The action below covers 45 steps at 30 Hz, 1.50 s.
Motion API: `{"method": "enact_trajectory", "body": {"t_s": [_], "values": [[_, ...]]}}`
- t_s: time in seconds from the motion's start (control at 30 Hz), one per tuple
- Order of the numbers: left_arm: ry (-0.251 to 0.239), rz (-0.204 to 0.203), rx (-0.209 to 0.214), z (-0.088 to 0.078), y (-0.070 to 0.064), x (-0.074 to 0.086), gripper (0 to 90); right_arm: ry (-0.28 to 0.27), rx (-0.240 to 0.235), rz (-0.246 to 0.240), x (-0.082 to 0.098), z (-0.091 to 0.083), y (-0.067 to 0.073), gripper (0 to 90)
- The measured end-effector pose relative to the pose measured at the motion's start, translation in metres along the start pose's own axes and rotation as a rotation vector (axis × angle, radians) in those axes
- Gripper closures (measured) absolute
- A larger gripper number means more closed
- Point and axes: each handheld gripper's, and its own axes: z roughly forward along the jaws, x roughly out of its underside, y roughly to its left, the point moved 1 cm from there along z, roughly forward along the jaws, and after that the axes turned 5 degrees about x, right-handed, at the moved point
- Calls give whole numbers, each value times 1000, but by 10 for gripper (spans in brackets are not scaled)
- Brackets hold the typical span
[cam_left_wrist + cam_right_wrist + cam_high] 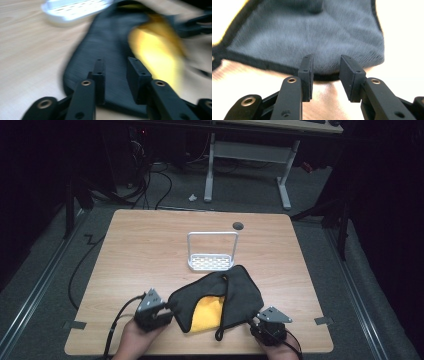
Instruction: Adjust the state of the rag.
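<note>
Our left gripper [113,72] and right gripper [325,72] stand part-open, holding nothing; between and just ahead lies the dark cloth [220,297], yellow inside. We judge it soft, light, floppy; pinch its near hemmed edge; the white rack [212,252] stands beyond.

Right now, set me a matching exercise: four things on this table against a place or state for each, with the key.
Things:
1. cloth
2. rack
3. left gripper
4. right gripper

Descriptions:
A. white, standing behind the cloth
B. dark grey with a yellow inner side, crumpled between the two hands
C. fingers apart over the cloth's left edge
D. fingers apart at the cloth's near right hem

Pairs: 1-B, 2-A, 3-C, 4-D
</note>
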Motion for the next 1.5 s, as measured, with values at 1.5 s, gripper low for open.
{"method": "enact_trajectory", "body": {"t_s": [1.5], "values": [[145,-77,-74,-43,-16,62,783,-2,282,8,-51,60,-77,806]]}}
